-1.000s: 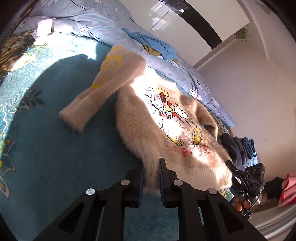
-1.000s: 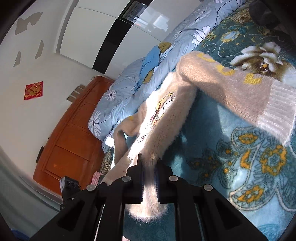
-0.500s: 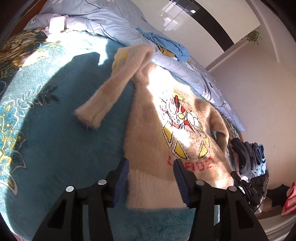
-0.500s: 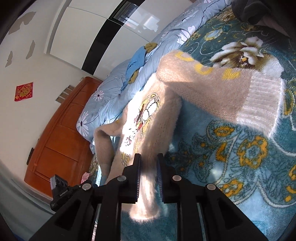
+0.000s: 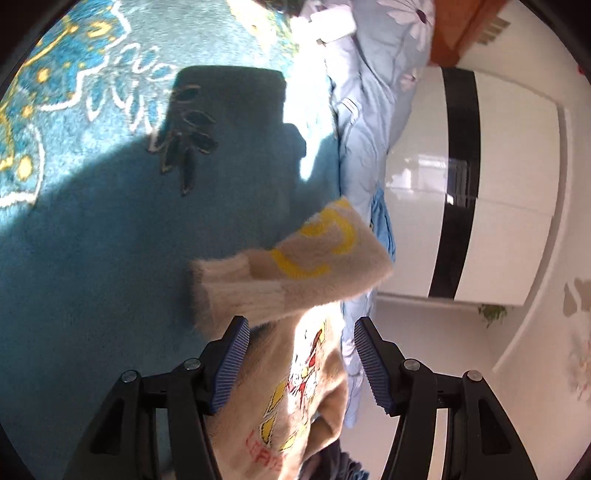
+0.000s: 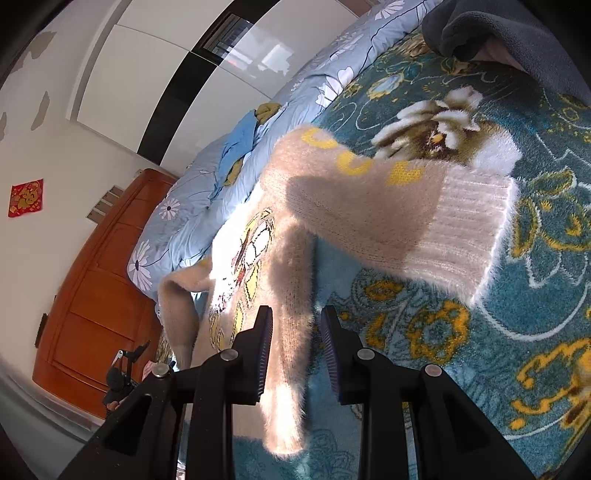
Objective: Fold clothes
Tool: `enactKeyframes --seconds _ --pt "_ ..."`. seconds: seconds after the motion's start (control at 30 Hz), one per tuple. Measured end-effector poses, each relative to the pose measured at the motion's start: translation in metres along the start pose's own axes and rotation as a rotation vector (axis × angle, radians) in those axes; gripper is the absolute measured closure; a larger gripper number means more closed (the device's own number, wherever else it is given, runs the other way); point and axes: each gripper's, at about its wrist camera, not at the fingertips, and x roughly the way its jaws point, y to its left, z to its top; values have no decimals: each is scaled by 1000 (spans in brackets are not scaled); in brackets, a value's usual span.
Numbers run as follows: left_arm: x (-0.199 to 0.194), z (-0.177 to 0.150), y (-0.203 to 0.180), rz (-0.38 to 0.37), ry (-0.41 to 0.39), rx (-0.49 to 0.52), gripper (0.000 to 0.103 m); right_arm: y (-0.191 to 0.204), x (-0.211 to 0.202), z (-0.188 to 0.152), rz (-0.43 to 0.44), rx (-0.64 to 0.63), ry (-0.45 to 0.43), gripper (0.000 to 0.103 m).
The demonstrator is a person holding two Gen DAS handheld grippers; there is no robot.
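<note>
A fluffy beige sweater [image 5: 295, 417] with a cartoon print lies on a teal patterned blanket [image 5: 92, 258]. One sleeve with yellow letters [image 5: 295, 273] lies just ahead of my left gripper [image 5: 301, 328], which is open and empty above the sweater's body. In the right wrist view the sweater [image 6: 255, 266] stretches away, its other sleeve [image 6: 406, 218] spread to the right. My right gripper [image 6: 295, 314] is open, its jaws on either side of the sweater's hem edge without pinching it.
A light blue floral duvet [image 6: 229, 173] is bunched along the far side of the bed. A dark grey garment [image 6: 498, 33] lies at the top right. An orange wooden headboard [image 6: 96, 280] and white wardrobe doors [image 5: 517, 192] stand beyond.
Both grippers have let go of the sweater's hem and opened. The left gripper has swung toward the sleeve with yellow letters. The sweater has settled on the blanket.
</note>
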Motion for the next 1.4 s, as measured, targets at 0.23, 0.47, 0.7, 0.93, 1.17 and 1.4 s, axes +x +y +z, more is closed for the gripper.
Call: enactKeyframes --seconds 0.23,0.47,0.7,0.93,1.17,1.4 --pt "25 -9 23 17 24 -215 39 2 4 0 0 -11 19 75" --pt "36 -20 36 42 44 -320 37 -4 2 0 -3 -2 20 75" --pt "40 -11 36 -18 -70 -399 32 -7 2 0 -5 1 21 75" --pt "50 -10 25 -4 -101 -393 36 -6 5 -3 -5 -6 36 75" --pt "41 10 -28 114 -222 -60 82 -6 8 -1 -23 -19 44 75" --pt "30 37 -143 145 -403 380 87 -14 11 8 -42 9 28 75"
